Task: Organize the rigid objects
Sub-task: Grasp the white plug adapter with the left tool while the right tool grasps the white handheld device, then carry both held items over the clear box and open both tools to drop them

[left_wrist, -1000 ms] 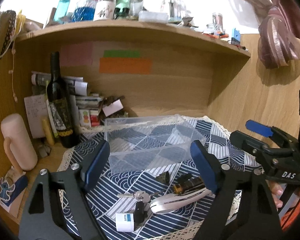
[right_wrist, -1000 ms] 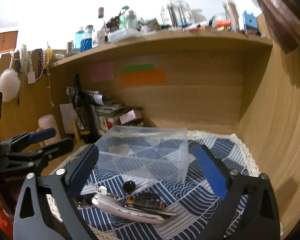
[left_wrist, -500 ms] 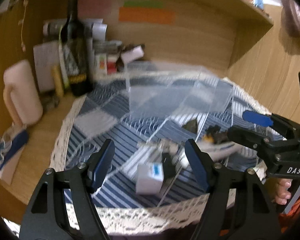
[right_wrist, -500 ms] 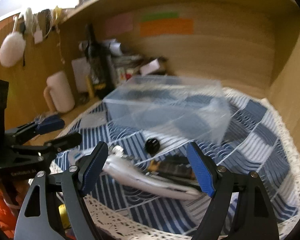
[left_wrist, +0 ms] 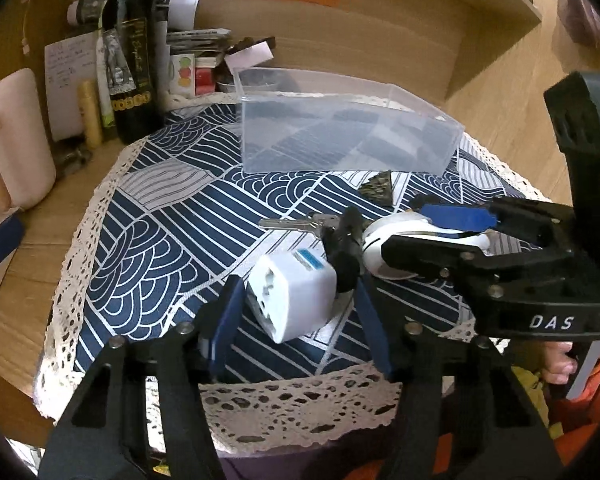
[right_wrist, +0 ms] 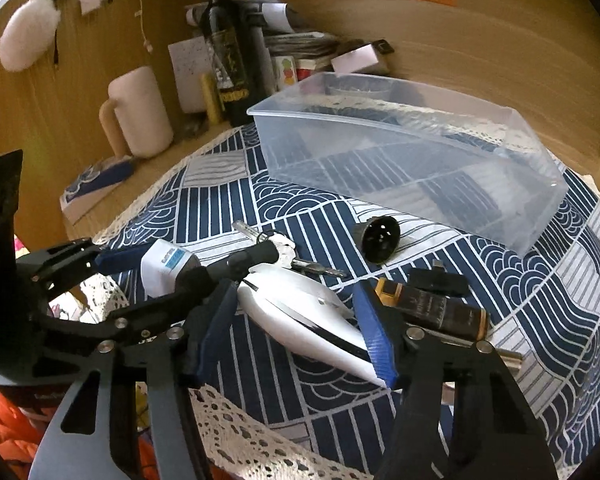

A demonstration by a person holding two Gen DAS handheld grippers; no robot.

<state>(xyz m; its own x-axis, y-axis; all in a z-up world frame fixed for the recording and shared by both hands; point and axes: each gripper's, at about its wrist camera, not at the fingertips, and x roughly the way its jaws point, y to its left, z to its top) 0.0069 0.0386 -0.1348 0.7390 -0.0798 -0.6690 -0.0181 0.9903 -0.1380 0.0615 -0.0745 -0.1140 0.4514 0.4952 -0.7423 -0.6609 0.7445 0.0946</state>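
My left gripper point(left_wrist: 296, 300) is spread wide around the white plug adapter point(left_wrist: 290, 296), pads not touching it. My right gripper point(right_wrist: 296, 320) gapes over the white handheld device point(right_wrist: 300, 312). Beyond lie keys point(left_wrist: 296, 224), then the clear bin point(right_wrist: 412, 156) further back on the surface point(left_wrist: 148, 216).

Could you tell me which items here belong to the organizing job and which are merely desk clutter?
Job items:
- clear plastic bin
- white plug adapter, between the left gripper fingers
- white oblong gadget, between the right gripper fingers
- keys
- black round cap
- dark tube

Lying about:
- wine bottle
- pink mug
- stacked papers
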